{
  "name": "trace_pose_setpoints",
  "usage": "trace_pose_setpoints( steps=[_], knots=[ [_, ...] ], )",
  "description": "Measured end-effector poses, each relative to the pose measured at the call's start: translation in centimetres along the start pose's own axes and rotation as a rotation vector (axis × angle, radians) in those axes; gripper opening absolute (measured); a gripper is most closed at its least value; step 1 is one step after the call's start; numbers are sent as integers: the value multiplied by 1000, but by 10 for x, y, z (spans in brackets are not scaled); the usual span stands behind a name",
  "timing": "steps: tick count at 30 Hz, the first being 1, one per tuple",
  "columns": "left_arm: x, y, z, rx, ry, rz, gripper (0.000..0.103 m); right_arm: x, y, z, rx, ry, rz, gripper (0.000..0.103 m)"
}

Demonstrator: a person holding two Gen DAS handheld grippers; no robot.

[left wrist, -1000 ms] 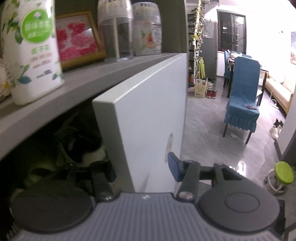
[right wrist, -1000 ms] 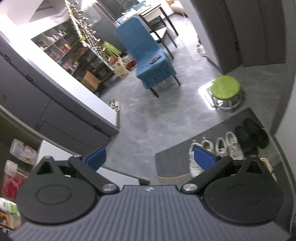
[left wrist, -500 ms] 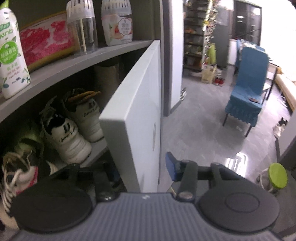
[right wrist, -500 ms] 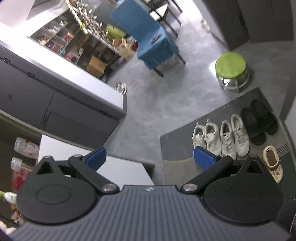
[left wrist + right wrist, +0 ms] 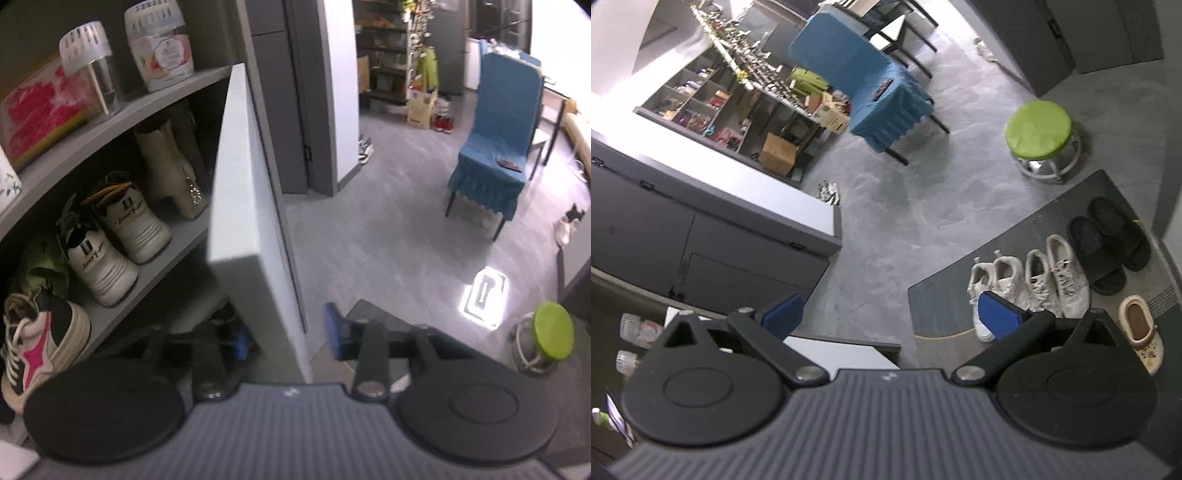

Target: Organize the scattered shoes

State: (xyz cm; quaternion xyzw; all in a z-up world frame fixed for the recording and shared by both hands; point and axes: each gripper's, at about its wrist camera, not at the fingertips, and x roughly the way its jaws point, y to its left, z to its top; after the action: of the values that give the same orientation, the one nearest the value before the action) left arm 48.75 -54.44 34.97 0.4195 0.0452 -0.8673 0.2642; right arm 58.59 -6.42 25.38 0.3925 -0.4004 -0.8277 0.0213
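White sneakers [image 5: 1027,288] stand in two pairs, side by side on the dark doormat [image 5: 942,306], with black slides [image 5: 1108,243] just beside them and a beige clog [image 5: 1141,332] near the mat's edge. They look light, with soft uppers and stiffer soles, so the heel collar seems the surest place to pinch (laces would slip). More shoes fill the open cabinet: cream sneakers [image 5: 122,236] on the shelf [image 5: 177,240] and a pink-starred one [image 5: 37,339] below. The left gripper [image 5: 284,339] straddles the cabinet door [image 5: 243,206], one blue pad on each side; whether it pinches the panel is unclear. The right gripper [image 5: 890,314] hangs high with fingers spread, holding nothing.
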Motion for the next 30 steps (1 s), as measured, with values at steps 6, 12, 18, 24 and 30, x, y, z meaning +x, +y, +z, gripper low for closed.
trace_pose_setpoints(
  steps=[6,12,18,24,30],
  knots=[
    [4,-53,19,-15,22,46,27,-34,-26,-8,52,-82,-73,103],
    [8,-101,41,46,48,42,27,-64,-50,-17,107,-128,-126,103],
    [18,-138,63,11,84,83,29,-64,-82,-15,135,-157,-175,103],
    [34,-160,85,-8,128,80,31,-70,-87,-16,111,-148,-200,103],
    [44,-169,103,-31,133,38,34,-79,-89,-20,50,-126,-246,103]
  ],
)
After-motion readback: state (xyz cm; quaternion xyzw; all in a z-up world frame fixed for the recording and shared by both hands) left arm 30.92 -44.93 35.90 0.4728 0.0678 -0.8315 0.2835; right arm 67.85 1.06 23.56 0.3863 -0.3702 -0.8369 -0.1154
